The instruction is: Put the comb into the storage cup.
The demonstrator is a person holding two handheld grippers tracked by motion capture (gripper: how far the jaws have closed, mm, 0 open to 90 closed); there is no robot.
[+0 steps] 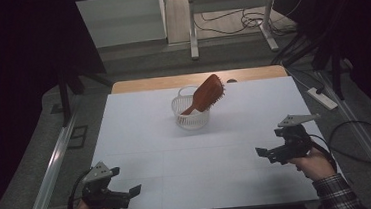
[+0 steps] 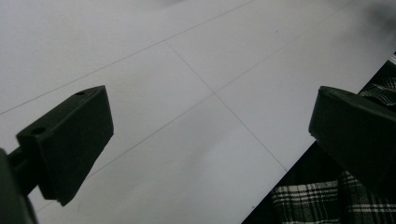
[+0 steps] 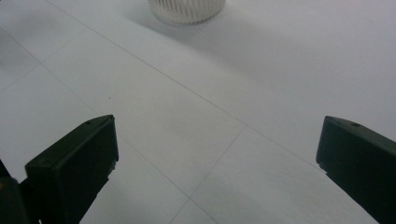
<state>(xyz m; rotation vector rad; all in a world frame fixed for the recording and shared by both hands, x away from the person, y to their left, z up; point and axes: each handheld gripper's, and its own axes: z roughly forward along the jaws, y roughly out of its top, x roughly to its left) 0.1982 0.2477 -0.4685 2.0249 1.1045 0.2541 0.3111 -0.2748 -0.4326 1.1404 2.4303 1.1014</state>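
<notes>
Both my grippers released, basket holds the brush.
Left gripper [image 1: 130,193] lower left, right gripper [image 1: 263,153] lower right; hairbrush [image 1: 207,93] leans in basket [image 1: 190,118] mid-frame.

Brown wooden hairbrush [image 1: 208,94], tilted handle-down in white ribbed basket [image 1: 190,117], at table's far centre

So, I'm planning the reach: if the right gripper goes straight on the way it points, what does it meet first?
Probably bare white table, then the white ribbed basket slightly left of line; depth is unclear. The right gripper is open.
</notes>
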